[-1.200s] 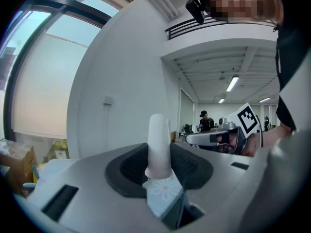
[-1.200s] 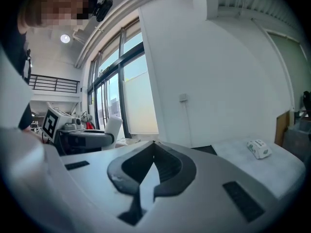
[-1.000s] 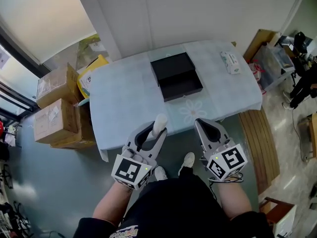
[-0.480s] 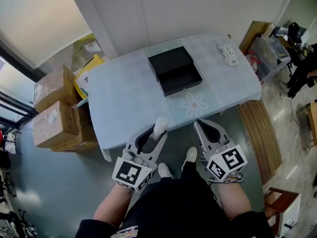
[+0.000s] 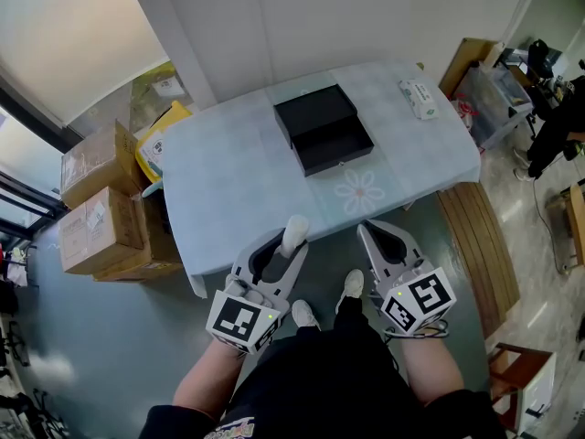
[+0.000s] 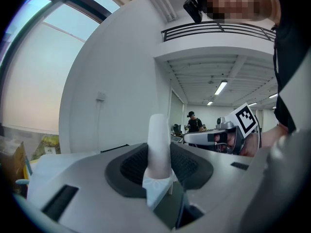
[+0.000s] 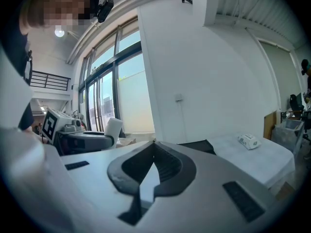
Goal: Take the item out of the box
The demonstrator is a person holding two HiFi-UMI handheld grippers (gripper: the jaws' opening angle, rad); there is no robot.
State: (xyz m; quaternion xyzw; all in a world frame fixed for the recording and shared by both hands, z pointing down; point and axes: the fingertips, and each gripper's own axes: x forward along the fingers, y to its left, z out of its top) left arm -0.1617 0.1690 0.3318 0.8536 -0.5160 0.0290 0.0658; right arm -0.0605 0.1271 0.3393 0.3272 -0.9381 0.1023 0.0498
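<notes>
Cardboard boxes [image 5: 96,199] are stacked on the floor at the far left, beside a table [image 5: 228,186] under a pale cloth. In front of the table's near edge, the left gripper [image 5: 285,242] pinches the item [image 5: 295,230], a smooth white cylinder with a rounded top and a pale, crumpled wrap at its base. Its jaws stand wide apart, one pressed to each side of the item, which sticks up past their tips, well clear of the box [image 5: 323,131]. That black box lies open at the table's centre. The right gripper [image 5: 373,231] hangs alongside, jaws pressed together at the tips, holding nothing. A white packet [image 5: 418,99] rests at the table's far right.
</notes>
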